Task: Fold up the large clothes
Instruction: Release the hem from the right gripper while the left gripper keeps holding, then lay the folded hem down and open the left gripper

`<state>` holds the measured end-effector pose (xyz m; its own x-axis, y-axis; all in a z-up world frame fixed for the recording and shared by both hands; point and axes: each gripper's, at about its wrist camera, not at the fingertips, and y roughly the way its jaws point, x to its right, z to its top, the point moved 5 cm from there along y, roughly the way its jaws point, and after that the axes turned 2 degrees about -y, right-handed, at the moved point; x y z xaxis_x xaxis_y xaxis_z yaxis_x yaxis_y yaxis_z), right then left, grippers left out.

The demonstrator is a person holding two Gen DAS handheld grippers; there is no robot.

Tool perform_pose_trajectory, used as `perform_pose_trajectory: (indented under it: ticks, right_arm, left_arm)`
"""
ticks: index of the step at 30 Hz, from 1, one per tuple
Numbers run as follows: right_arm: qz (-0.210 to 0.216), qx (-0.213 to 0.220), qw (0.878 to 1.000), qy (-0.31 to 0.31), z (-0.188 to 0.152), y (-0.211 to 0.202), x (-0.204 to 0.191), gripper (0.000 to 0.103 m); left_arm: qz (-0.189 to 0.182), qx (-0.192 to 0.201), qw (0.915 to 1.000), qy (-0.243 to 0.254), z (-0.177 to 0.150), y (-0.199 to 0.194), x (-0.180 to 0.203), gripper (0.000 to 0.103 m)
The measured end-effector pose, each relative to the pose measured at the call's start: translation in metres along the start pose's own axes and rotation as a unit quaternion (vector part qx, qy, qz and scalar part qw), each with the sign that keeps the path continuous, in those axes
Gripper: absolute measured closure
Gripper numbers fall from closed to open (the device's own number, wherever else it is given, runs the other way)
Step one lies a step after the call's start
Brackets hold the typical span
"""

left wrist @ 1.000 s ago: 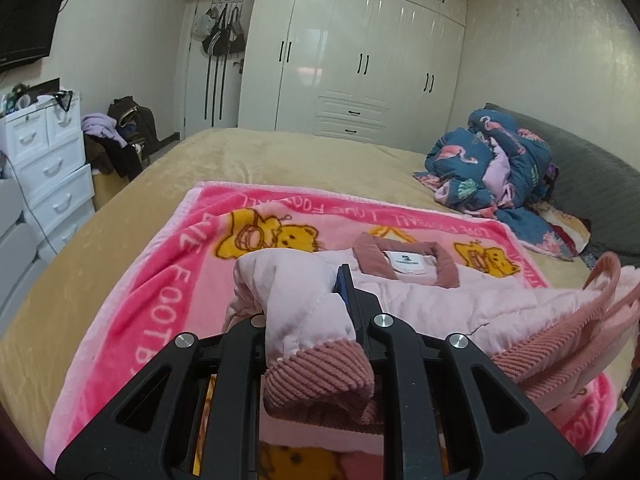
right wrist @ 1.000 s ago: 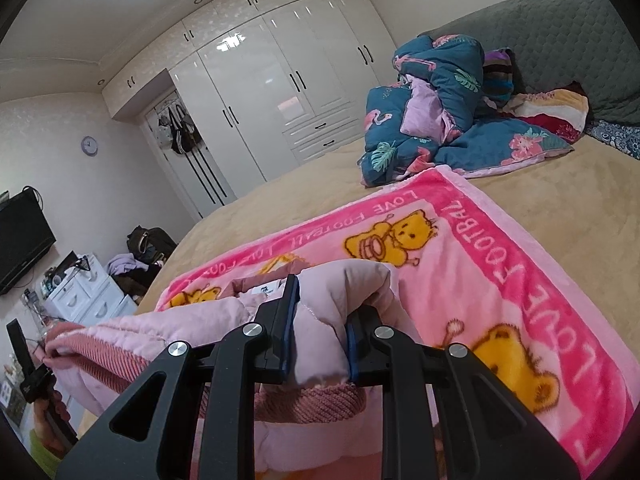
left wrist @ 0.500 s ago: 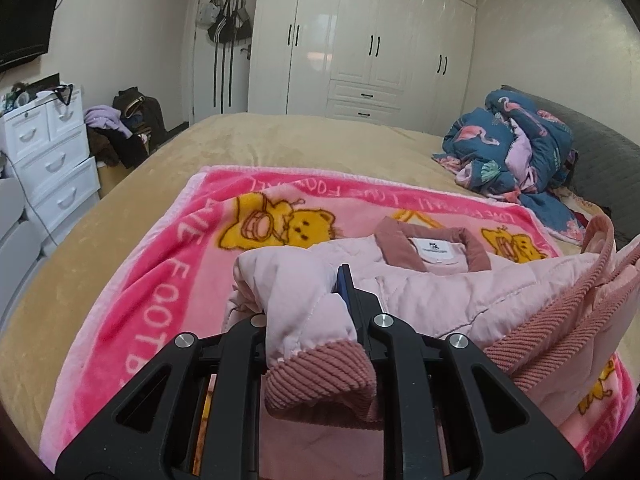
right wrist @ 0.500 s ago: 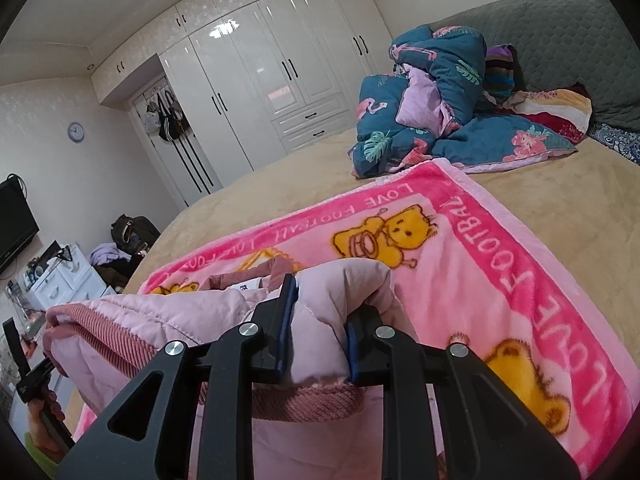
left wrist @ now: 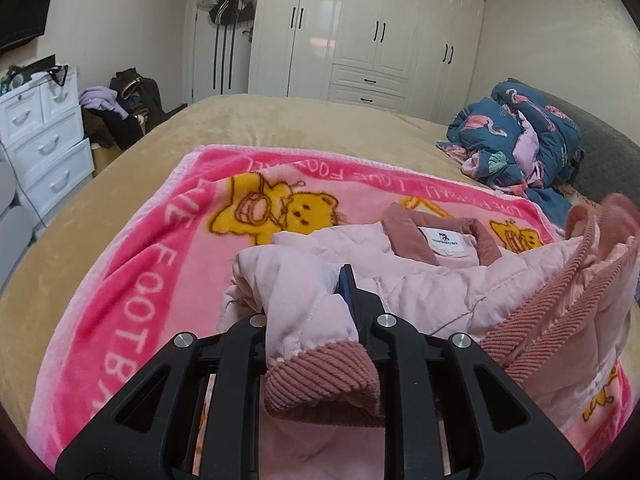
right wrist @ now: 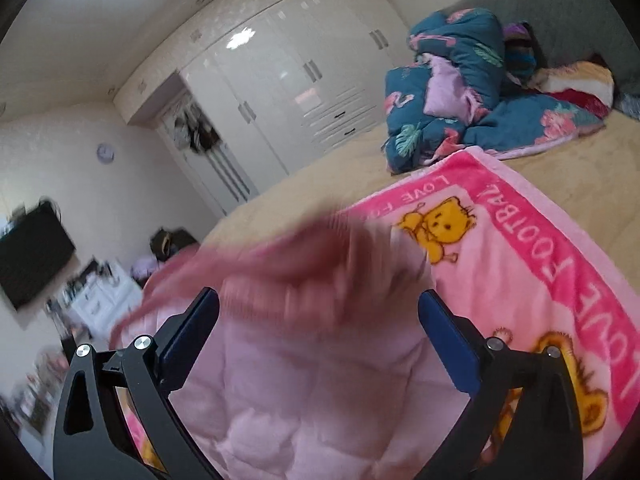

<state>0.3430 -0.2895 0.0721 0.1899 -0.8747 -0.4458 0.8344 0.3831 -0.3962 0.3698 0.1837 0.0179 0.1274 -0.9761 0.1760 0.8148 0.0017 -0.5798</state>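
Left wrist view, jacket: the pink padded jacket [left wrist: 460,280] lies on the pink bear blanket [left wrist: 168,240] across the bed [left wrist: 280,120], its collar and label toward 12 o'clock.
Left wrist view, tongs: the left tongs [left wrist: 316,312] are pinching a sleeve just above its ribbed cuff [left wrist: 320,372], which bulges out below the grip.
Left wrist view, hem: a ribbed hem edge stands up in a loose ridge toward 3 o'clock.
Right wrist view, tongs: the right tongs [right wrist: 320,320] are opening, jaws spread wide; the pads press on nothing.
Right wrist view, cloth: the jacket [right wrist: 304,392] lies between and below the jaws, a dark pink edge [right wrist: 288,264] blurred at 12 o'clock; I cannot tell whether it has settled.
Handling: it looks light, puffy and soft, likely springing back and sliding on its smooth shell.
Where to hold: the ribbed cuffs and hem look firmest, thick enough not to slip.
Background: a blue flamingo quilt [right wrist: 460,92] is heaped at 1 o'clock, well apart.
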Motion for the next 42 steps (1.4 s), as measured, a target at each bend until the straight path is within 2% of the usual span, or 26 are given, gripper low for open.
perform_pose_trajectory:
  ticks: [3,4,6,7,8,9,11,14,16,20,22,24,25,26,27,28,29,30,31,32,36,38,42]
  right_arm:
    - [-0.033,-0.048,0.998,-0.036,-0.019,0.019,-0.001,0.004]
    - [-0.047,-0.065,0.996,-0.046,-0.026,0.027,0.001,0.004]
    - [-0.087,-0.107,0.988,-0.069,-0.042,0.045,0.006,0.004]
    - [-0.097,-0.118,0.985,-0.077,-0.049,0.051,0.008,0.004]
    - [-0.102,-0.126,0.983,-0.085,-0.055,0.056,0.01,0.004]
    - [-0.109,-0.127,0.982,-0.093,-0.059,0.059,0.01,0.004]
    - [-0.124,-0.121,0.979,-0.108,-0.063,0.062,0.012,0.004]
    - [-0.128,-0.112,0.979,-0.109,-0.061,0.063,0.015,0.004]
    - [-0.133,-0.109,0.979,-0.107,-0.056,0.065,0.021,0.004]
    - [-0.156,-0.115,0.974,-0.119,-0.048,0.073,0.035,0.004]
    - [-0.166,-0.13,0.969,-0.127,-0.05,0.081,0.044,0.004]
    - [-0.157,-0.141,0.969,-0.13,-0.053,0.089,0.052,0.005]
    - [-0.153,-0.143,0.969,-0.132,-0.055,0.091,0.053,0.009]
    - [-0.148,-0.145,0.969,-0.133,-0.057,0.093,0.054,0.018]
    - [-0.136,-0.146,0.971,-0.134,-0.059,0.094,0.054,0.038]
    - [-0.143,-0.142,0.97,-0.139,-0.061,0.093,0.053,0.049]
    - [-0.149,-0.132,0.969,-0.144,-0.062,0.091,0.053,0.055]
    - [-0.145,-0.127,0.971,-0.145,-0.063,0.09,0.051,0.068]
    - [-0.142,-0.117,0.972,-0.144,-0.062,0.088,0.05,0.076]
    - [-0.142,-0.111,0.973,-0.142,-0.062,0.087,0.05,0.079]
    - [-0.144,-0.073,0.976,-0.144,-0.05,0.077,0.042,0.086]
    - [-0.139,-0.045,0.981,-0.131,-0.03,0.072,0.039,0.087]
    - [-0.138,-0.022,0.982,-0.128,0.006,0.082,0.035,0.087]
  left_arm:
    - [-0.013,-0.004,0.9998,-0.013,0.0,0.004,-0.002,0.084]
    - [-0.019,-0.007,0.9996,-0.019,0.0,0.004,-0.003,0.079]
    - [-0.046,-0.008,0.9984,-0.031,0.003,-0.002,-0.001,0.061]
    - [-0.059,-0.005,0.9977,-0.034,0.005,-0.006,0.003,0.045]
    - [-0.07,0.0,0.997,-0.034,0.008,-0.012,0.006,0.034]
    - [-0.075,0.009,0.9967,-0.029,0.011,-0.02,0.01,0.031]
    - [-0.063,0.029,0.9975,-0.014,0.015,-0.034,0.015,0.015]
    - [-0.018,0.073,0.9971,0.011,0.022,-0.058,0.011,0.011]
    - [0.001,0.076,0.997,0.016,0.021,-0.062,0.001,0.009]
    - [0.032,0.014,0.9994,0.003,-0.006,-0.028,-0.031,0.009]
    - [0.017,-0.023,0.9995,-0.014,-0.025,-0.007,-0.044,0.009]
    - [-0.017,-0.072,0.997,-0.023,-0.047,0.017,-0.05,0.009]
    - [-0.025,-0.084,0.9959,-0.019,-0.053,0.022,-0.049,0.009]
    - [-0.029,-0.09,0.9955,-0.006,-0.06,0.029,-0.045,0.009]
    - [-0.024,-0.083,0.9962,0.006,-0.062,0.031,-0.04,0.01]
    - [-0.018,-0.072,0.997,0.024,-0.063,0.031,-0.034,0.025]
    - [-0.019,-0.067,0.997,0.033,-0.063,0.031,-0.03,0.052]
    - [-0.012,-0.06,0.9974,0.039,-0.062,0.03,-0.023,0.062]
    - [-0.003,-0.053,0.9975,0.046,-0.062,0.029,-0.022,0.08]
    - [-0.001,-0.05,0.9975,0.05,-0.06,0.028,-0.019,0.086]
    - [0.013,-0.01,0.9988,0.047,-0.04,0.016,-0.013,0.09]
    - [0.021,0.007,0.9986,0.047,-0.021,0.012,-0.012,0.091]
    - [0.033,0.017,0.998,0.051,0.016,0.024,-0.002,0.091]
